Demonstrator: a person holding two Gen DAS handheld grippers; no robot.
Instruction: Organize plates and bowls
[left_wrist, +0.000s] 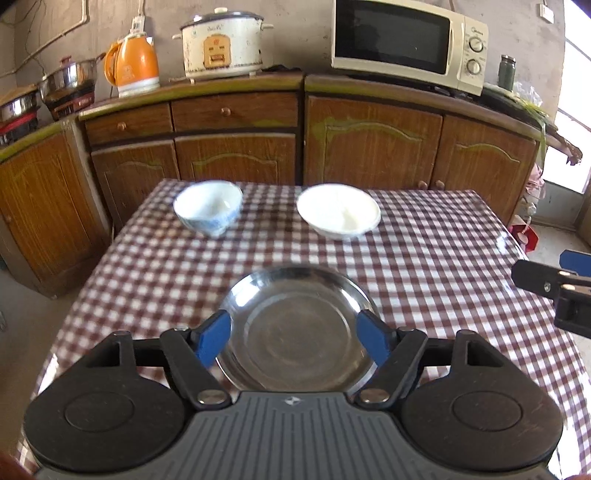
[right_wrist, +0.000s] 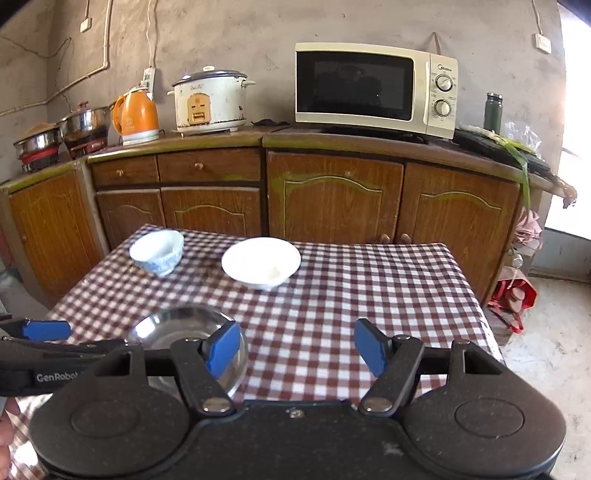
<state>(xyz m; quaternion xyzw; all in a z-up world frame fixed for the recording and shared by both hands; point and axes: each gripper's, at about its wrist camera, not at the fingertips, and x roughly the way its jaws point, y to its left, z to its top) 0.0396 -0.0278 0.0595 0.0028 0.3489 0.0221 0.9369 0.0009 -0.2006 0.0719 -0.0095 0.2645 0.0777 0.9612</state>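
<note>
A shallow steel plate (left_wrist: 299, 328) (right_wrist: 177, 325) lies on the red-and-white checked table (left_wrist: 443, 258) (right_wrist: 369, 295) near its front. My left gripper (left_wrist: 293, 338) hovers over it, open, its blue pads apart and touching nothing. My right gripper (right_wrist: 297, 349) is open and empty above bare cloth, just right of the plate. At the far side stand a blue-patterned white bowl (left_wrist: 207, 206) (right_wrist: 157, 251) on the left and a plain white bowl (left_wrist: 338, 212) (right_wrist: 260, 260) beside it. A blue finger of the left gripper (right_wrist: 46, 329) shows at the left edge of the right wrist view.
Wooden cabinets (right_wrist: 332, 199) run behind the table, carrying a microwave (right_wrist: 373, 86), a rice cooker (right_wrist: 208, 99), an orange kettle (right_wrist: 135, 114), steel pots (right_wrist: 85, 123) and a green flask (right_wrist: 493, 112). A red bag (right_wrist: 517, 295) lies on the floor at the right.
</note>
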